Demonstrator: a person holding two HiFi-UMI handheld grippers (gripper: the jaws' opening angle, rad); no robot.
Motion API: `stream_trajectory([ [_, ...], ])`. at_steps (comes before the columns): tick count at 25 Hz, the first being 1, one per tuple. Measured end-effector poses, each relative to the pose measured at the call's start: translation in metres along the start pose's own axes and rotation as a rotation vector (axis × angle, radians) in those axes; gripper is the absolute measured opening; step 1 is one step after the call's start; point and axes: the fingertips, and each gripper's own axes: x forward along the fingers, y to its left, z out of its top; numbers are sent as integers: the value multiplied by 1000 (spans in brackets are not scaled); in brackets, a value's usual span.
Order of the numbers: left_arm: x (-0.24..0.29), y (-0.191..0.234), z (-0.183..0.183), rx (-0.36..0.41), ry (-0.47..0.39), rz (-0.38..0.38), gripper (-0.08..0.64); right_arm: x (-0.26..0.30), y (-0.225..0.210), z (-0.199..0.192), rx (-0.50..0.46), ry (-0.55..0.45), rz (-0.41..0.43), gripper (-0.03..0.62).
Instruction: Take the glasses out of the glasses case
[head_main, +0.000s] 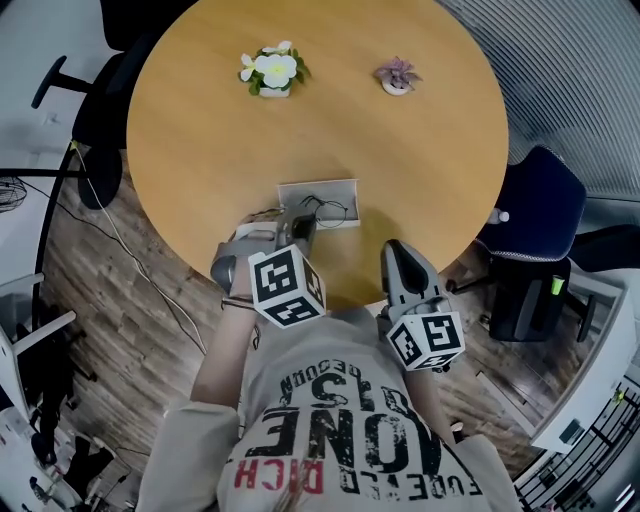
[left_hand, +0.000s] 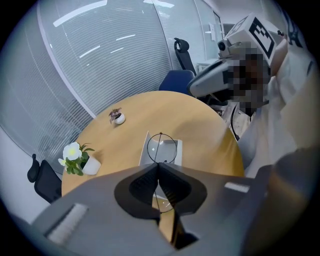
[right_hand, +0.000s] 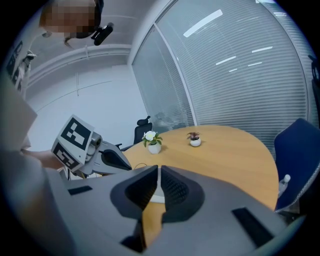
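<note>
An open pale grey glasses case (head_main: 335, 189) lies near the front edge of the round wooden table (head_main: 200, 150). My left gripper (head_main: 303, 227) hangs just above the case's near side, shut on the thin black wire-framed glasses (head_main: 331, 211). In the left gripper view the jaws (left_hand: 159, 165) pinch the frame. One round lens (left_hand: 161, 148) stands above the tips over the case (left_hand: 177, 155); the other shows below, between the jaws. My right gripper (head_main: 393, 248) hovers at the table edge to the right, shut and holding nothing (right_hand: 158, 170).
A white flower in a pot (head_main: 273, 72) and a small purple plant (head_main: 398, 78) stand at the table's far side. A blue chair (head_main: 540, 200) is at the right, a black chair (head_main: 100, 130) at the left. Cables run over the wood floor.
</note>
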Motion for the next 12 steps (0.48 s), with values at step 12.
stream_trajectory([
  [12, -46, 8, -4, -56, -94, 87, 18, 4, 31, 7, -33, -29, 28, 29],
])
